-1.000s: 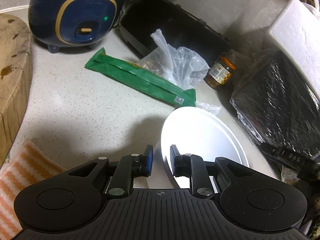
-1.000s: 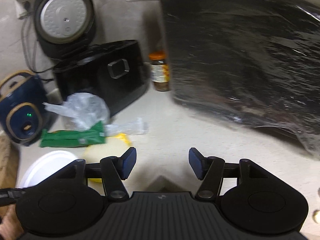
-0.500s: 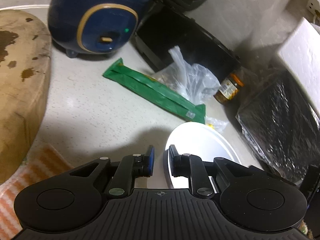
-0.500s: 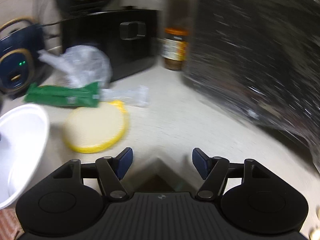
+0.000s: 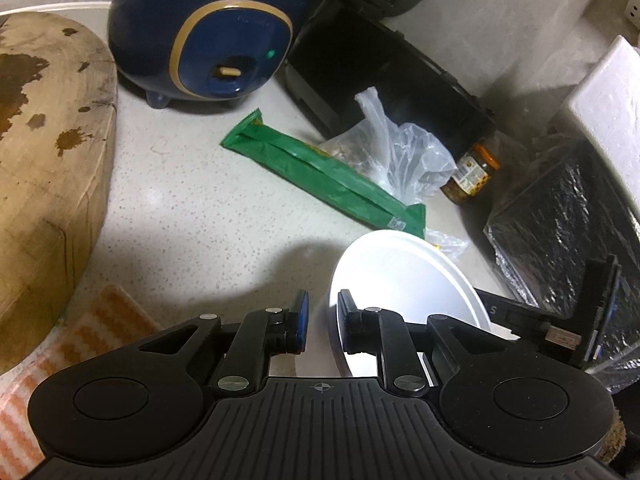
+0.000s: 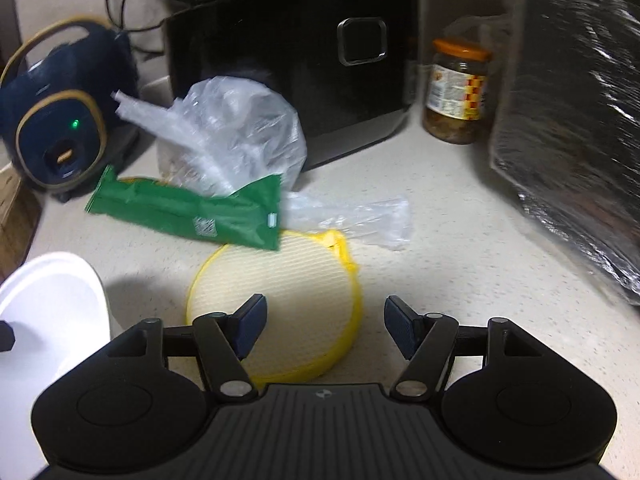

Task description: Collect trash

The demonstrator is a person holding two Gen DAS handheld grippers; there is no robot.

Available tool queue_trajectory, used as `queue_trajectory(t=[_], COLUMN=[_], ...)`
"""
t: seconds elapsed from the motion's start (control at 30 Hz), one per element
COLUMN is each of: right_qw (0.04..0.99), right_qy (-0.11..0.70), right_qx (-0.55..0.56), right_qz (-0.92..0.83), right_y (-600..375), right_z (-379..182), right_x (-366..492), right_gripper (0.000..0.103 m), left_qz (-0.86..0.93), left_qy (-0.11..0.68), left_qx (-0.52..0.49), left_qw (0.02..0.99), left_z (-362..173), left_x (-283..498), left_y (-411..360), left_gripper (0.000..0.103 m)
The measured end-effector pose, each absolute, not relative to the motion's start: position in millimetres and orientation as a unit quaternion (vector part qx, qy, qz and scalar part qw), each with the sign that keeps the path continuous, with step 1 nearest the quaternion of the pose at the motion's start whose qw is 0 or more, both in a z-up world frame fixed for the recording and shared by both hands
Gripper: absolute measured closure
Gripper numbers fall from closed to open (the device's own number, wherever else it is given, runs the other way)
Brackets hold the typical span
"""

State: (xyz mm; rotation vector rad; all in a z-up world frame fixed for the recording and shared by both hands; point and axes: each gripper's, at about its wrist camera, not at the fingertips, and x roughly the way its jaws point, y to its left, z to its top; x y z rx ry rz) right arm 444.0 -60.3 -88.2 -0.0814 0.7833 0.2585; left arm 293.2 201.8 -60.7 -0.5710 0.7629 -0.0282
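A white bowl (image 5: 400,280) is tilted up off the counter, and my left gripper (image 5: 322,312) is shut on its rim. Behind it lie a long green wrapper (image 5: 320,176) and a crumpled clear plastic bag (image 5: 400,152). In the right wrist view the green wrapper (image 6: 184,212) overlaps a round yellow mesh disc (image 6: 288,280). A small clear wrapper (image 6: 360,216) lies just beyond the disc. My right gripper (image 6: 324,320) hovers over the disc's near half. Its jaws are closing and the pads press on nothing. The bowl (image 6: 52,300) shows at lower left.
A blue rice cooker (image 5: 208,40) and a black appliance (image 6: 300,60) stand at the back. An orange-lidded jar (image 6: 456,92) and a black film-wrapped box (image 6: 580,120) crowd the right. At left are a wooden block (image 5: 48,140) and a striped cloth (image 5: 80,344).
My right gripper swept left and down, from the black wrapped box to above the yellow disc. The left gripper kept its hold on the bowl and rolled slightly.
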Motion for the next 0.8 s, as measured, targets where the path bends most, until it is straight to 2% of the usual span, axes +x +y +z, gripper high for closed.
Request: queue_trajectory(t=[0.03,0.07,0.13,0.17,0.23,0.6,0.8], right_qw=[0.915,0.914,0.915,0.916,0.915,0.926,0.927], right_qy=[0.379,0.380,0.379,0.377,0.379,0.373,0.359], right_qx=[-0.039,-0.034,-0.039,-0.042,-0.037,0.034,0.082], right_qz=[0.131,0.139,0.134,0.132,0.132,0.049,0.073], right_y=[-60,-60,-61,-62,-70,-157,-188], right_z=[-88,-88,-86,-85,-82,-73,-62], right_x=[441,441,437,435,431,420,402], right_gripper=[0.057,0.059,0.078,0.083,0.101,0.103,0.103], left_qz=[-0.012,-0.011,-0.012,-0.012,-0.015,-0.049,-0.041], left_qy=[0.367,0.368,0.368,0.368,0.369,0.370,0.365], left_qx=[-0.276,-0.277,-0.279,-0.280,-0.281,-0.275,-0.267], left_qw=[0.888,0.888,0.887,0.887,0.886,0.886,0.891], left_z=[-61,-62,-63,-63,-64,-62,-57], left_x=[294,294,297,298,300,318,315], left_y=[202,201,201,200,197,169,170], left_gripper=[0.085,0.085,0.085,0.085,0.085,0.084,0.084])
